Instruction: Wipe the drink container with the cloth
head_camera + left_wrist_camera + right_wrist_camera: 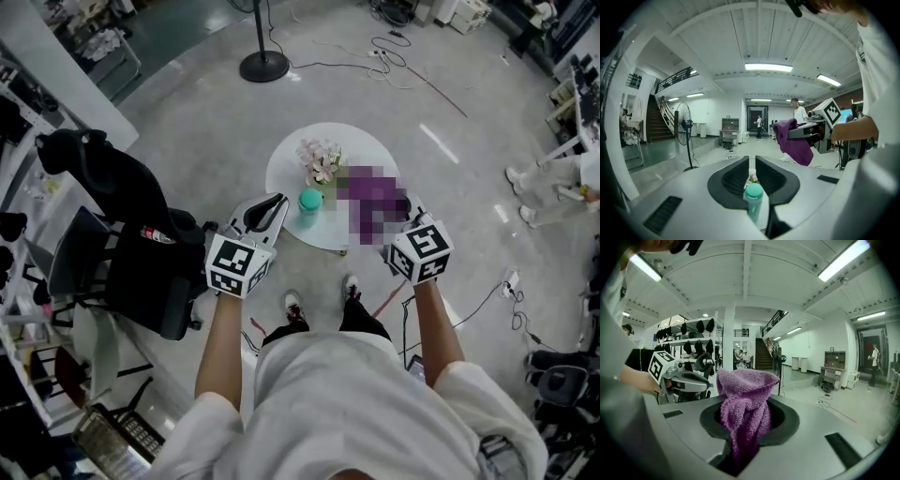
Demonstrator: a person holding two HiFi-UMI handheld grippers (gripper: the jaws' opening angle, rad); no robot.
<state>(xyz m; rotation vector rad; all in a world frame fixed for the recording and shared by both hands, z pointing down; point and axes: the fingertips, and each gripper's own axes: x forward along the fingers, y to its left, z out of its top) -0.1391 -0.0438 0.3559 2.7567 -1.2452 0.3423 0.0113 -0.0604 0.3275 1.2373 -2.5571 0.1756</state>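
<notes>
A small clear bottle with a teal cap (pixel 309 206) stands upright on the round white table (pixel 281 173), by its near edge. My left gripper (pixel 278 200) hovers just left of the bottle, its jaws drawn together to a thin slit with nothing between them. In the left gripper view the bottle (pixel 753 199) shows through that slit, below my left gripper (pixel 751 161). My right gripper (pixel 405 214) is shut on a purple cloth (pixel 375 197) held over the table's right side. The cloth (pixel 745 399) bunches up out of the jaws and hides their tips.
A bunch of pale flowers (pixel 321 159) stands on the table right behind the bottle. A black chair piled with bags (pixel 122 225) is close on the left. A fan's round base (pixel 263 66) and cables lie on the floor beyond. Someone's shoes (pixel 525 187) show at right.
</notes>
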